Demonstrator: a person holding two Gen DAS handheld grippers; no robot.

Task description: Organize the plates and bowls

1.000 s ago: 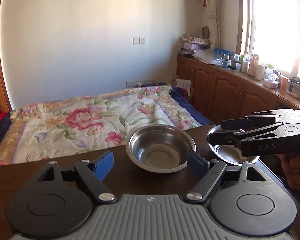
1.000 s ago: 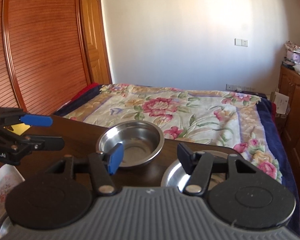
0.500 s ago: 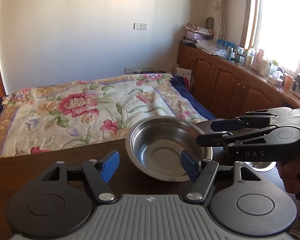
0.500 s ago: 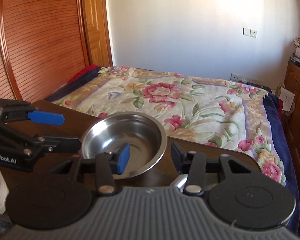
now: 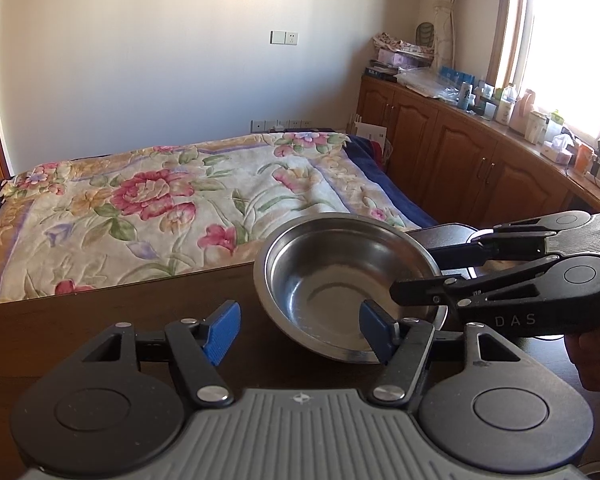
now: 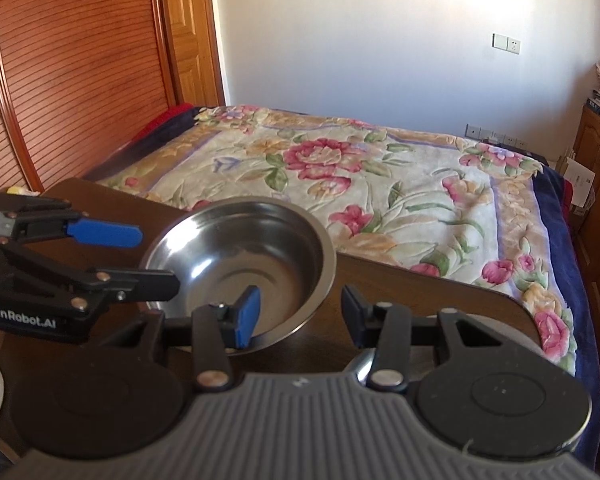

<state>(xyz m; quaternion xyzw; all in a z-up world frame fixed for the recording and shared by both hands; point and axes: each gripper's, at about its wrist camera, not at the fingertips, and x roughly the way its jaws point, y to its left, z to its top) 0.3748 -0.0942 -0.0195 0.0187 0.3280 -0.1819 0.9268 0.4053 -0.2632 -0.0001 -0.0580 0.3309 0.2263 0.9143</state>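
Since a second ago we have brought both grippers in on the steel bowl (image 5: 348, 280), which now looms larger and sits tilted, its near rim raised off the dark wooden table (image 5: 100, 320). Both sets of jaws have just been closing. Our left gripper (image 5: 300, 332) stands spread, its right blue pad reaching over the bowl's near rim into the hollow and its left pad well clear over bare wood; we cannot tell whether that pad touches metal. Our right gripper (image 6: 300, 316) is narrower, its left blue pad inside the bowl and its black finger outside the wall, the rim between them; whether they pinch it we cannot tell.

Only the right wrist view shows a second steel dish (image 6: 360, 364) peeking out under that gripper, plus the slatted wooden door (image 6: 72, 72). Only the left view shows the sunlit window (image 5: 572, 40) above wooden cabinets (image 5: 460, 160) crowded with bottles. Beyond the table lies a floral bedspread (image 5: 160, 200) against a pale wall.
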